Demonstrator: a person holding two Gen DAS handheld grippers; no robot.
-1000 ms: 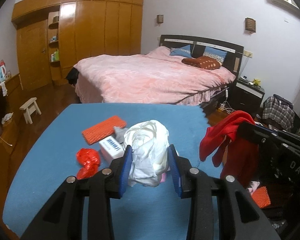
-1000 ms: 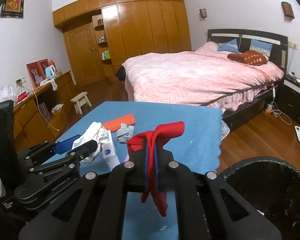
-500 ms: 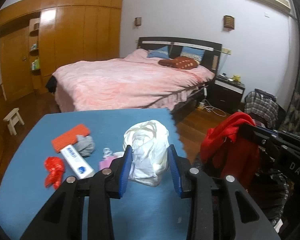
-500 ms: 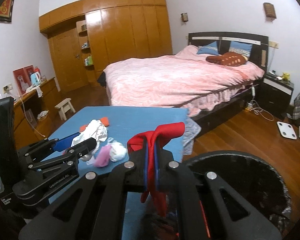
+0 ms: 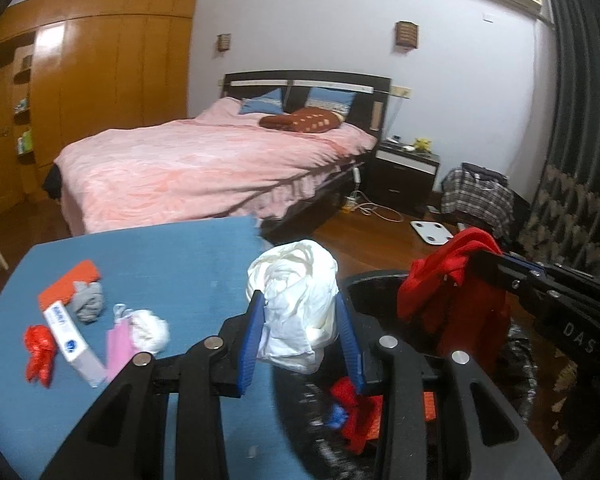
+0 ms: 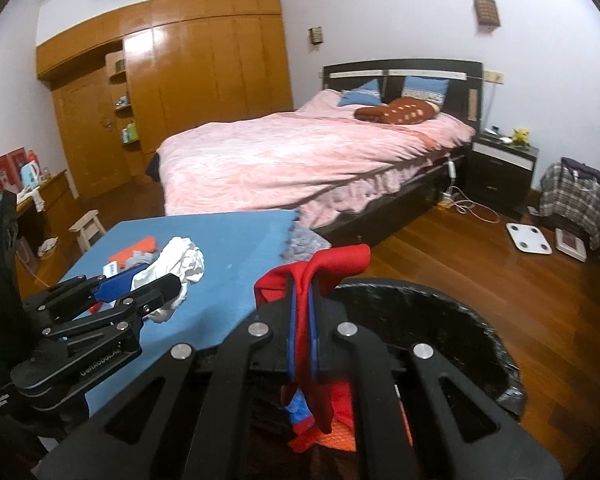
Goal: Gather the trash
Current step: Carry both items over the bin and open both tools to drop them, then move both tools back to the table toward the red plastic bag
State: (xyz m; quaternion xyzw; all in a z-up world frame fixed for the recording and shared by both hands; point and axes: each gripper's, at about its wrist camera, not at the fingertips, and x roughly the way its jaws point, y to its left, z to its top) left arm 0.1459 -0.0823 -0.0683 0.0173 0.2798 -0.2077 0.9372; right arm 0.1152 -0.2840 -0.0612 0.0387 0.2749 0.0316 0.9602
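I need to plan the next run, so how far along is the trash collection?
Partly done: red and orange scraps already lie in the black bin. In hand: the left gripper grips a white crumpled bag, the right gripper a red bag, both at the bin. Left on the blue table: red wrapper, toothpaste box, orange mesh, grey wad, pink-and-white pieces.

- Your left wrist view looks along its fingers, close over the blue table [image 5: 172,264] edge.
- Your right wrist view faces likewise, over the black bin [image 6: 440,312].
- Both share the bed [image 5: 204,168].
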